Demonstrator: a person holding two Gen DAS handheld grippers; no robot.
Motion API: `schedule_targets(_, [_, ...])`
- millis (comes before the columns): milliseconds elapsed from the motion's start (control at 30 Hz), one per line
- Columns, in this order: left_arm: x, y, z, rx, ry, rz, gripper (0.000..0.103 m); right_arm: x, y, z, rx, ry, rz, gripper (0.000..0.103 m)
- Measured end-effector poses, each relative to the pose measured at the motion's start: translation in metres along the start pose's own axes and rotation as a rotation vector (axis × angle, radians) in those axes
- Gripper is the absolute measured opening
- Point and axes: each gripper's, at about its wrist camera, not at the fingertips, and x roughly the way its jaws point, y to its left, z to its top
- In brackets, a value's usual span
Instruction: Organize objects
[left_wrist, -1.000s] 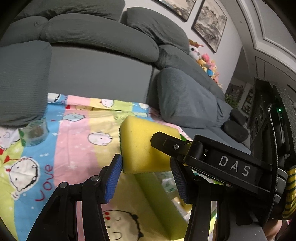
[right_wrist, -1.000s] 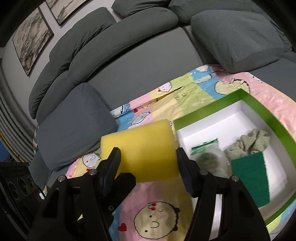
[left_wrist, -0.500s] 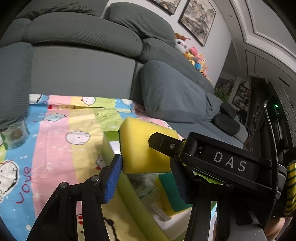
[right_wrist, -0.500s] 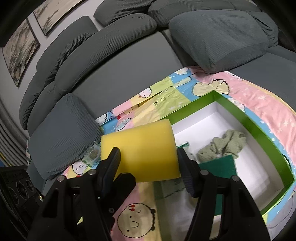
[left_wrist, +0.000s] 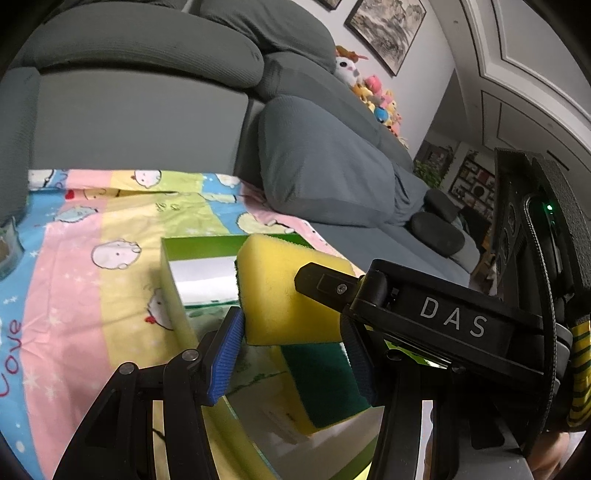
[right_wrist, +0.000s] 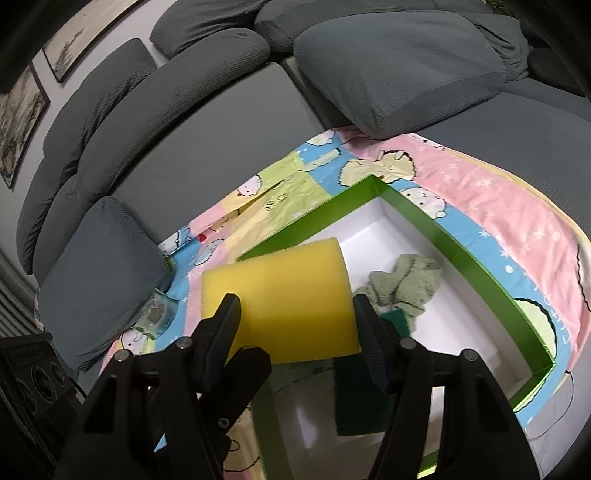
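The right claw (right_wrist: 295, 325) holds a yellow sponge (right_wrist: 280, 302) tight, up over the green box (right_wrist: 476, 266). The left claw (left_wrist: 291, 339) sits at the sponge's sides too, can't tell if it squeezes. A rag (right_wrist: 406, 284) & another sponge (left_wrist: 321, 384) are in already; a small packet (right_wrist: 157, 314) waits on the blanket, w/ white floor free by the far wall.

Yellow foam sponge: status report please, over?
Right gripper clamping yellow foam sponge over green-walled box edge. Left gripper flanking it, grip unclear. Green cloth, second sponge inside.
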Motion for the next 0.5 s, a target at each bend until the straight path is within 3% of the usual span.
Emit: schedule_targets(500, [0.022, -0.01, -0.005, -0.03, 0.058, -0.051, 0.055, 0.0, -0.024, 0.003, 0.037, 0.008, -0.068, 0.062])
